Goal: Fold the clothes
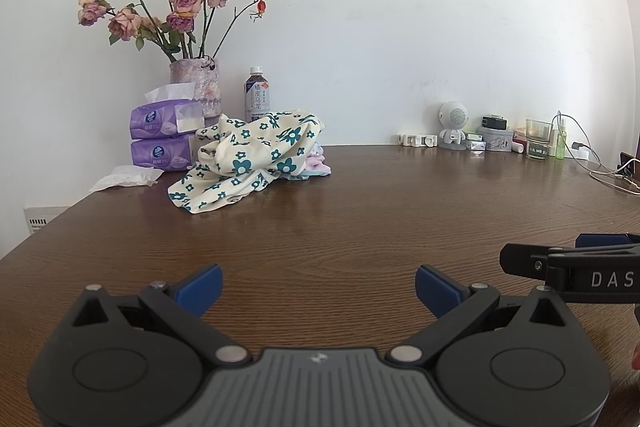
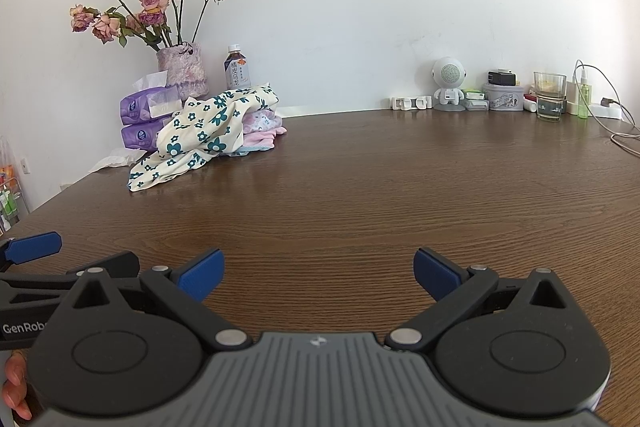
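A crumpled cream cloth with teal flowers (image 1: 248, 159) (image 2: 200, 135) lies in a heap at the far left of the brown wooden table (image 1: 360, 219) (image 2: 380, 187). Pink and light blue garments (image 1: 316, 165) (image 2: 262, 129) sit under and behind it. My left gripper (image 1: 318, 285) hovers open over the near table edge, nothing between its blue pads. My right gripper (image 2: 316, 269) is open too, at the same distance, with nothing in it. Both are far from the clothes. The right gripper's arm shows at the left view's right edge.
Behind the clothes stand a vase of dried roses (image 1: 196, 87), a drink bottle (image 1: 257, 95) and two purple tissue packs (image 1: 164, 135). A white tissue (image 1: 124, 177) lies left. Along the far wall right: a small robot figure (image 2: 448, 83), tins, a glass (image 2: 550, 95), spray bottle, cables.
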Available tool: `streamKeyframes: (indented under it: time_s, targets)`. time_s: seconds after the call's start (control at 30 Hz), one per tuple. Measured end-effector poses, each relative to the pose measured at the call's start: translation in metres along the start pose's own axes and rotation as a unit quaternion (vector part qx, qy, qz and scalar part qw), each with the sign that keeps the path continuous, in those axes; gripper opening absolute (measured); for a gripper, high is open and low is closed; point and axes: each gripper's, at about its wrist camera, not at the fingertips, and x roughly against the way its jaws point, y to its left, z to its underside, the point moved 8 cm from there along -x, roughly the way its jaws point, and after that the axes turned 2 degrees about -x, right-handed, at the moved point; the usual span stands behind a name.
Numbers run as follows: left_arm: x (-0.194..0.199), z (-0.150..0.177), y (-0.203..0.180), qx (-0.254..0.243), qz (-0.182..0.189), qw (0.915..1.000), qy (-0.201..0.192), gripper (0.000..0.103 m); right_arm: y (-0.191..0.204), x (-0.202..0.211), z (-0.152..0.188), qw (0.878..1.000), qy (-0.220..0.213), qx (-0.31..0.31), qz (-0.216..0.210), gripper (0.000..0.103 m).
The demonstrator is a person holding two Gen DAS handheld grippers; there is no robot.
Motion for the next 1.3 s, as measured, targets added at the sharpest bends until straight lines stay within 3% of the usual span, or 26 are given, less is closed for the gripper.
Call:
streamKeyframes:
  time_s: [0.5, 0.67, 0.87, 1.3]
  targets:
    - [-0.003, -0.001, -0.002, -0.002, 0.012, 0.9999, 0.012, 0.103, 0.000, 0.000, 0.000, 1.000, 0.002, 0.000, 0.001, 0.103]
    - [-0.005, -0.004, -0.001, 0.001, 0.021, 0.9996, 0.020, 0.103, -0.004, -0.008, 0.001, 0.999, 0.030, -0.014, -0.008, 0.103]
    - [-0.005, -0.027, 0.009, 0.021, 0.028, 0.9992, 0.022, 0.103, -0.001, -0.012, -0.008, 0.999, 0.040, -0.010, -0.022, 0.103]
    - [-0.030, -0.090, 0.034, 0.054, 0.058, 0.9968, 0.009, 0.103, 0.005, -0.027, -0.073, 1.000, 0.012, -0.005, -0.025, 0.103]
